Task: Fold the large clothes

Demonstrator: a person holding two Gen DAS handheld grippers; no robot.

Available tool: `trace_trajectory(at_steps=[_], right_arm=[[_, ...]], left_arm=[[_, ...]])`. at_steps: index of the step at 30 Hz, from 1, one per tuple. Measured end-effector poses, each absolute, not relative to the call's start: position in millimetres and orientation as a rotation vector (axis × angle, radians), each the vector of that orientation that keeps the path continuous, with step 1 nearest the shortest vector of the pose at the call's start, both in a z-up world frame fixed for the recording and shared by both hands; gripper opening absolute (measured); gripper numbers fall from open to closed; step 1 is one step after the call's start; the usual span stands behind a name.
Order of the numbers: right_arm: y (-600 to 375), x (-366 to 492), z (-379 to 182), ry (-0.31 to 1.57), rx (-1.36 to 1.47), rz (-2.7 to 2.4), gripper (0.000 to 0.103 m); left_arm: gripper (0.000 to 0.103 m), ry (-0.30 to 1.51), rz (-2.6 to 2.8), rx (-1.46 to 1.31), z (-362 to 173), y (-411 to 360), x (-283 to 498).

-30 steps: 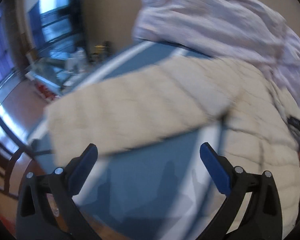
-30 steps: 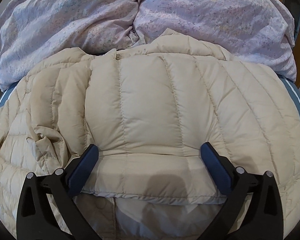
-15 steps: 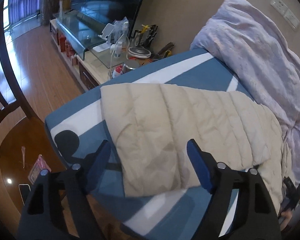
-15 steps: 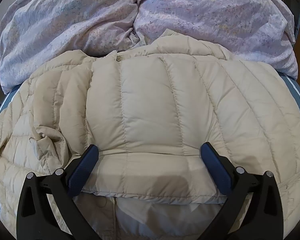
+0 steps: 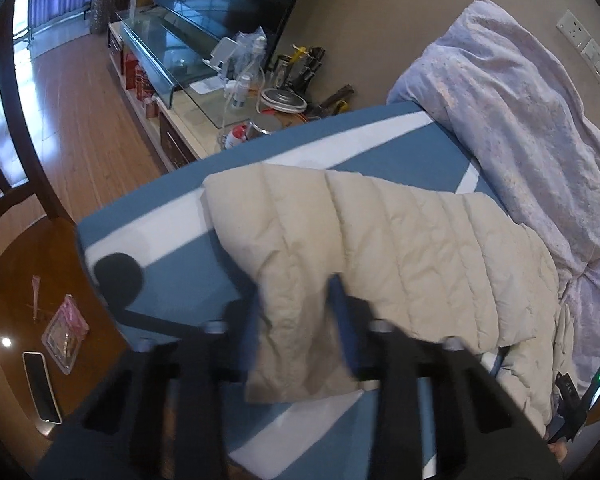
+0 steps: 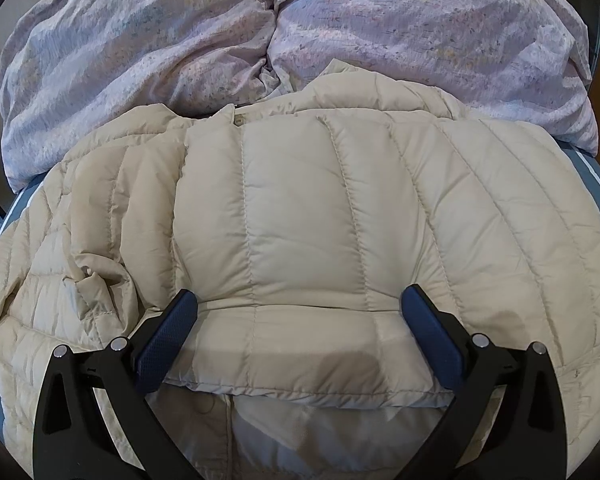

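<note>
A cream quilted down jacket (image 6: 320,220) lies on the blue and white bed sheet (image 5: 380,148). In the left wrist view its sleeve (image 5: 360,240) stretches across the sheet, and my left gripper (image 5: 296,320) is closing around the sleeve's cuff end, its fingers blurred and narrowed with the fabric between them. In the right wrist view my right gripper (image 6: 300,316) is open and hovers just over the jacket's folded edge, with a blue pad (image 6: 168,336) on either side and nothing held.
A lilac duvet (image 6: 260,40) is bunched at the bed's head behind the jacket. A low glass-topped cabinet (image 5: 204,80) with bottles and clutter stands by the wall. A dark wooden table (image 5: 24,300) with a phone sits beside the bed.
My left gripper has moved in over the sleeve's cuff and narrowed from wide open onto the fabric. My right gripper has stayed open over the jacket.
</note>
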State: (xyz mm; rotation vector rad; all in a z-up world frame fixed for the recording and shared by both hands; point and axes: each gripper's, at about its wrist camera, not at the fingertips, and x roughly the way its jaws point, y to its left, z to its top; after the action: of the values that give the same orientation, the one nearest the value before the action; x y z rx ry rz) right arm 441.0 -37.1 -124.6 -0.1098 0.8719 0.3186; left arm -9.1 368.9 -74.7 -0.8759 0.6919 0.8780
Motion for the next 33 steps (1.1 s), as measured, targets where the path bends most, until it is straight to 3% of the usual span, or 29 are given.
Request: trace_trajectory(at_steps=[5, 17, 33], right_arm=[[-37, 441, -125, 0.872, -0.106, 0.320, 0.102], [-39, 441, -124, 0.872, -0.098, 0.322, 0.102], [-34, 440, -122, 0.873, -0.125, 0.320, 0.102]], left_arm=[[0.007, 0.688, 0.860, -0.818, -55, 360, 11], [0.006, 0.595, 0.508, -0.674, 30, 290, 129], [0.006, 0.667, 0.038, -0.631, 35, 153, 298]])
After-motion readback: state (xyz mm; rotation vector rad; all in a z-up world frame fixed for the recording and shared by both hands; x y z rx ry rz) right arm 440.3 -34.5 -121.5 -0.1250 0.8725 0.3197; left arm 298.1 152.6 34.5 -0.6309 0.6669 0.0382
